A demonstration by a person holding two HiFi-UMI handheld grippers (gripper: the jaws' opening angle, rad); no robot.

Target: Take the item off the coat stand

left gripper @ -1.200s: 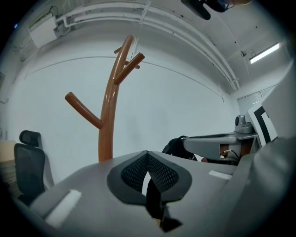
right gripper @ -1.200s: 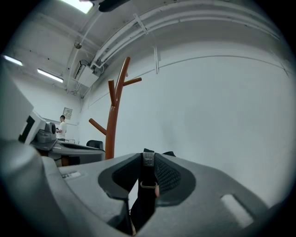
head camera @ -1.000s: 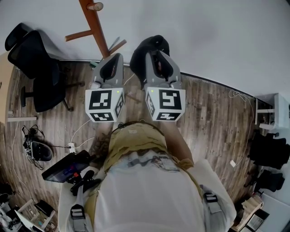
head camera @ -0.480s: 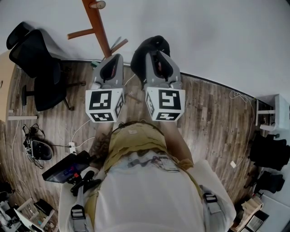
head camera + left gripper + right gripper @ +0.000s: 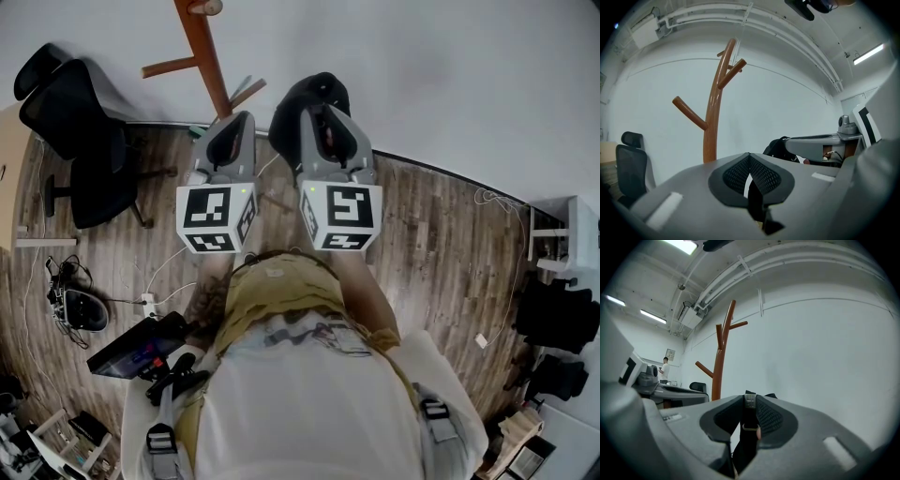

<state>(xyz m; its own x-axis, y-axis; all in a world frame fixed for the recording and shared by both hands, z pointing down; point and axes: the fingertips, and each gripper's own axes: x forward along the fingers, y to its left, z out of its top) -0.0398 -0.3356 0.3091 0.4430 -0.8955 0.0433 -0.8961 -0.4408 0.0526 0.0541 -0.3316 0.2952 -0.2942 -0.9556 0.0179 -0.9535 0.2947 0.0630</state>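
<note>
The brown wooden coat stand rises ahead on the left against the white wall, its pegs bare. My right gripper is shut on the strap of a black bag. A metal buckle shows between its pads, and the bag hangs off the gripper's front, away from the stand. In the left gripper view the bag shows beside the right gripper. My left gripper is level with it, nearer the stand, its pads meeting with nothing between them.
A black office chair stands left of the stand on the wood floor. Cables, a power strip and a dark tablet-like device lie near my feet. A white shelf and black bags stand at the right. A person is far off.
Hardly anything: the coat stand sits a touch further right in the head view. Both grippers keep the same pose.
</note>
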